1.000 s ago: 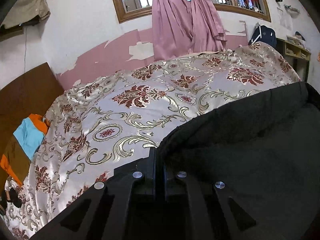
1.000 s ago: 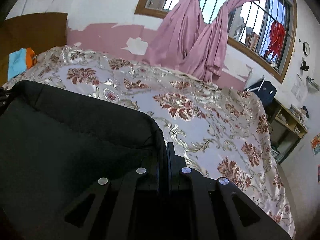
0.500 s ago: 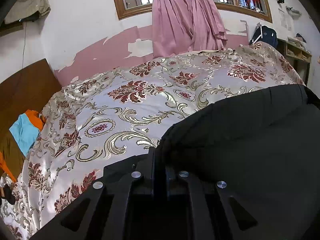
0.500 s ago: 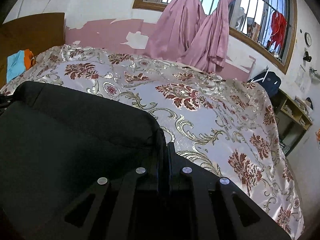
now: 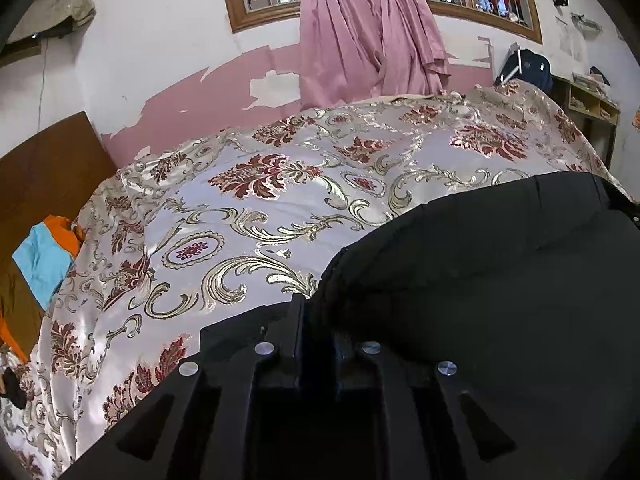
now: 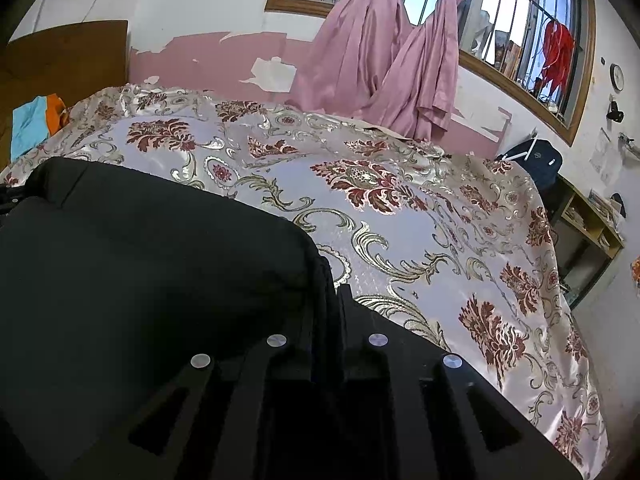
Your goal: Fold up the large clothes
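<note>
Left wrist: black garment (image 5: 500, 280) hides gripper (image 5: 316, 320) fingertips.

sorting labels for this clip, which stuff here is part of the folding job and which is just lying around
Part of the job:
black garment
left claw, shut on one corner
right claw, shut on the other
floral bedspread, the work surface

Just lying about:
blue and orange cloth
pink curtains
dark bag
</note>
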The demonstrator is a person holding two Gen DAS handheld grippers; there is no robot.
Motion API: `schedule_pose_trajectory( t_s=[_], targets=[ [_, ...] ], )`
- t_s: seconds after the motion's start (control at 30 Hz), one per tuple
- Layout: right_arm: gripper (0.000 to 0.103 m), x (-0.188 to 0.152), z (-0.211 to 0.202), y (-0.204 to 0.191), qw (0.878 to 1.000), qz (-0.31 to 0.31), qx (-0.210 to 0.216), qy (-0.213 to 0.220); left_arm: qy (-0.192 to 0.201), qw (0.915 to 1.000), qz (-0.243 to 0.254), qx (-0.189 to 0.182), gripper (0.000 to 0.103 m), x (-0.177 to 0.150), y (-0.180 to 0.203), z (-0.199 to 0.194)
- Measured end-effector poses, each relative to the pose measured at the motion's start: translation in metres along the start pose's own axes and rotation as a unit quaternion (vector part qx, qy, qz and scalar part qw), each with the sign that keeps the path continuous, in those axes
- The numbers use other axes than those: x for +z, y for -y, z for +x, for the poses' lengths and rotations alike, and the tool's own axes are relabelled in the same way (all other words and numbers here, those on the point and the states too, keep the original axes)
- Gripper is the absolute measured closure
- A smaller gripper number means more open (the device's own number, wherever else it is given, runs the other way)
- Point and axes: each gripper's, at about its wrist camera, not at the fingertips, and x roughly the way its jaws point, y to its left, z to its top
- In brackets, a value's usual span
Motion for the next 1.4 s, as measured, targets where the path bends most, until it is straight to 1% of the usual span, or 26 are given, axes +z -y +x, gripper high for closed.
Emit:
schedule_pose_trajectory(
  t_s=[0.03,0.13,0.17,0.2,0.23,0.27,0.3,0.37,0.5,0.63,0.67,0.77,0.8,0.87,0.93,0.97,1.03,1.1,1.23,1.33,1.4],
  targets=[
    [0.093,0.000,0.001,-0.001,1.000,-0.002,0.001,-0.004,-0.004,1.0000,0.005,0.001,0.090,0.001,0.000,-0.001],
    [0.091,0.002,0.001,0.002,1.000,-0.002,0.007,-0.012,-0.005,0.9997,0.019,0.013,0.079,0.005,-0.002,-0.011],
    [0.085,0.003,-0.002,0.005,1.000,0.000,0.007,-0.013,0.000,0.9998,0.016,0.015,0.071,0.008,-0.006,-0.018],
    [0.072,0.004,-0.007,0.009,1.000,0.005,0.005,-0.009,0.006,0.9999,0.009,0.012,0.054,0.009,-0.010,-0.024],
    [0.061,0.006,-0.013,0.015,1.000,0.016,0.004,-0.001,0.019,0.9998,-0.005,0.003,0.040,0.012,-0.018,-0.035],
    [0.034,0.007,-0.019,0.021,0.999,0.029,0.012,0.008,0.034,0.9993,-0.017,0.000,0.017,0.014,-0.023,-0.044],
    [0.017,0.008,-0.025,0.027,0.999,0.043,0.023,0.017,0.057,0.9979,-0.031,0.000,0.012,0.016,-0.029,-0.056],
    [0.017,0.009,-0.045,0.039,0.996,0.069,0.041,0.035,0.079,0.9959,-0.042,-0.006,0.011,0.018,-0.036,-0.071],
    [0.016,0.002,-0.076,0.042,0.995,0.063,0.051,0.056,0.082,0.9955,-0.045,-0.017,0.011,0.015,-0.035,-0.093],
    [0.014,-0.016,-0.108,0.034,0.992,0.056,0.095,0.062,0.086,0.9938,-0.044,-0.056,0.009,-0.004,-0.025,-0.116],
    [0.012,-0.022,-0.115,0.030,0.991,0.054,0.108,0.063,0.087,0.9927,-0.040,-0.073,0.008,-0.014,-0.021,-0.122],
    [0.011,-0.045,-0.124,0.016,0.987,0.042,0.147,0.046,0.085,0.9900,-0.022,-0.110,0.007,-0.042,-0.003,-0.132],
    [0.011,-0.054,-0.124,0.011,0.986,0.036,0.158,0.036,0.080,0.9895,-0.012,-0.120,0.007,-0.050,0.004,-0.132],
    [0.011,-0.069,-0.119,0.002,0.986,0.022,0.165,0.018,0.067,0.9891,0.001,-0.131,0.007,-0.063,0.015,-0.126],
    [0.011,-0.080,-0.108,-0.004,0.988,0.010,0.152,0.005,0.051,0.9899,0.013,-0.132,0.007,-0.071,0.025,-0.114],
    [0.011,-0.084,-0.103,-0.006,0.989,0.008,0.150,0.000,0.046,0.9906,0.014,-0.128,0.007,-0.072,0.027,-0.108],
    [0.007,-0.086,-0.094,-0.002,0.988,0.024,0.154,-0.004,0.043,0.9906,0.003,-0.130,0.006,-0.073,0.027,-0.095],
    [0.004,-0.081,-0.085,0.003,0.989,0.038,0.146,-0.005,0.048,0.9909,-0.011,-0.125,0.000,-0.068,0.023,-0.085],
    [0.003,-0.060,-0.058,0.010,0.988,0.064,0.139,-0.015,0.041,0.9897,-0.032,-0.133,0.000,-0.049,0.021,-0.061],
    [0.002,-0.043,-0.029,0.012,0.985,0.094,0.138,-0.035,0.022,0.9879,-0.057,-0.142,0.000,-0.029,0.018,-0.036],
    [0.002,-0.032,-0.012,0.014,0.986,0.100,0.126,-0.039,0.010,0.9877,-0.070,-0.139,0.000,-0.015,0.014,-0.021]
  ],
)
